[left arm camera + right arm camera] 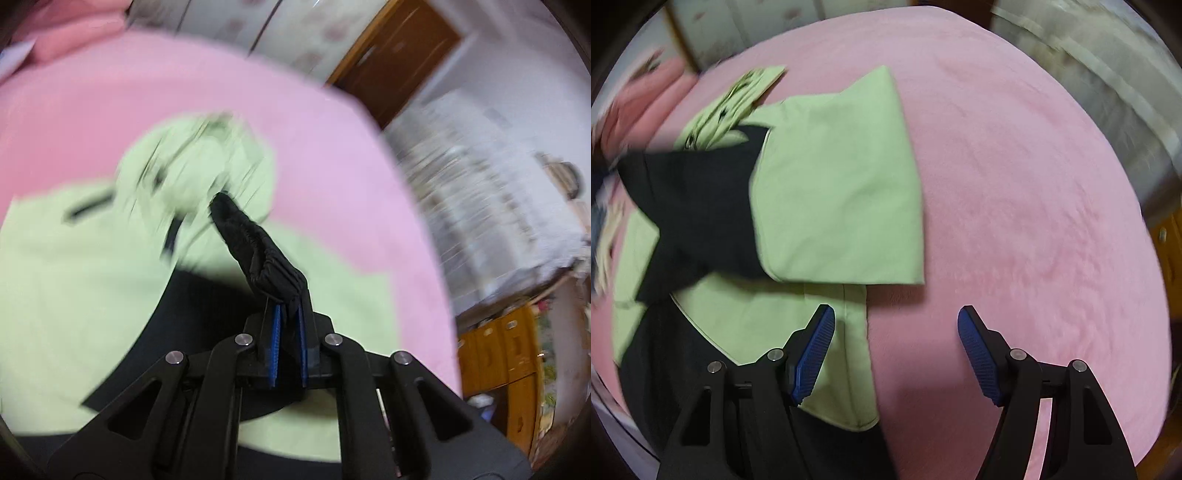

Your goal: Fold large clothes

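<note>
Through the left wrist camera, your left gripper (290, 314) has its blue-padded fingers (275, 332) pinched tight on a bunched black ribbed cuff (258, 251), which rises ahead of the pads. Holding the cuff rather than loose cloth gives you a firm handle on the sleeve, so it can be carried across the body of the light green and black garment (74, 266) lying on the pink fleece bed cover (258, 110). The view is blurred, so the printed pale green cloth (192, 166) beyond the cuff is hard to read.

Through the right wrist camera, your right gripper (895, 350) hangs over the garment's near right edge with its fingers spread wide and nothing between them; one pad sits above green cloth, the other above bare cover. A green panel (842, 192) is already folded flat over the middle, with a black sleeve (698, 214) stretched leftward beneath it. I judge this hand is free to pin or take the edge
</note>
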Tool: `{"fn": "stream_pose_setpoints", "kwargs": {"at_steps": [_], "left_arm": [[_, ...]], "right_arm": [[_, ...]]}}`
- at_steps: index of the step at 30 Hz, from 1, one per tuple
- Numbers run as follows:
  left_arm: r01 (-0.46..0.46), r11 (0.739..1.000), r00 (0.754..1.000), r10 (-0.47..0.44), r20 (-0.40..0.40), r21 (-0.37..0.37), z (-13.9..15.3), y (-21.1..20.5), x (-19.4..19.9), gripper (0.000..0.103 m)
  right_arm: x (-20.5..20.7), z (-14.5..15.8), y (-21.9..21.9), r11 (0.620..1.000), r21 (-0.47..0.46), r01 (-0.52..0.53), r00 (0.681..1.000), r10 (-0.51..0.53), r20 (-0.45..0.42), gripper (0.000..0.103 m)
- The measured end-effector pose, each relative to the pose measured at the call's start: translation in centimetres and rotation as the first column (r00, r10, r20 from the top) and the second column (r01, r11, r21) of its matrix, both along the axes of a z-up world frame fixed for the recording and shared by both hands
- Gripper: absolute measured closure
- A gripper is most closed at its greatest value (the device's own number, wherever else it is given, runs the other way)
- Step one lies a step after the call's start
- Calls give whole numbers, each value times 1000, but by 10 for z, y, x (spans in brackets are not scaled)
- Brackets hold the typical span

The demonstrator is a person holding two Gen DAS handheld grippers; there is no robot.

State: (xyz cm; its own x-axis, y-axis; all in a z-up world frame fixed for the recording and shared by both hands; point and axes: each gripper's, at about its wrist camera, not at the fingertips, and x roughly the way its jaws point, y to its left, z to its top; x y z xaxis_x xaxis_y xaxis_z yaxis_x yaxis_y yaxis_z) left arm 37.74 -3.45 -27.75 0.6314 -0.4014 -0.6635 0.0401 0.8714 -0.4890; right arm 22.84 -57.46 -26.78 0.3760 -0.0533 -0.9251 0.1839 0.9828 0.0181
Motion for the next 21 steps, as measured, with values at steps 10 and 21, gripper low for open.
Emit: {"fn": "stream_pose_setpoints", "kwargs": {"at_steps": [10,21], "left_arm": [[-226,974,970,224,100,11,35,83,-25,98],[-348,905,878,406,-252,246,-88,141,-17,98]], "right_arm": [[10,-16,-26,995,-11,-99,995,99,29,33],[13,-41,-73,994,-7,-112,994,112,3,33]]}}
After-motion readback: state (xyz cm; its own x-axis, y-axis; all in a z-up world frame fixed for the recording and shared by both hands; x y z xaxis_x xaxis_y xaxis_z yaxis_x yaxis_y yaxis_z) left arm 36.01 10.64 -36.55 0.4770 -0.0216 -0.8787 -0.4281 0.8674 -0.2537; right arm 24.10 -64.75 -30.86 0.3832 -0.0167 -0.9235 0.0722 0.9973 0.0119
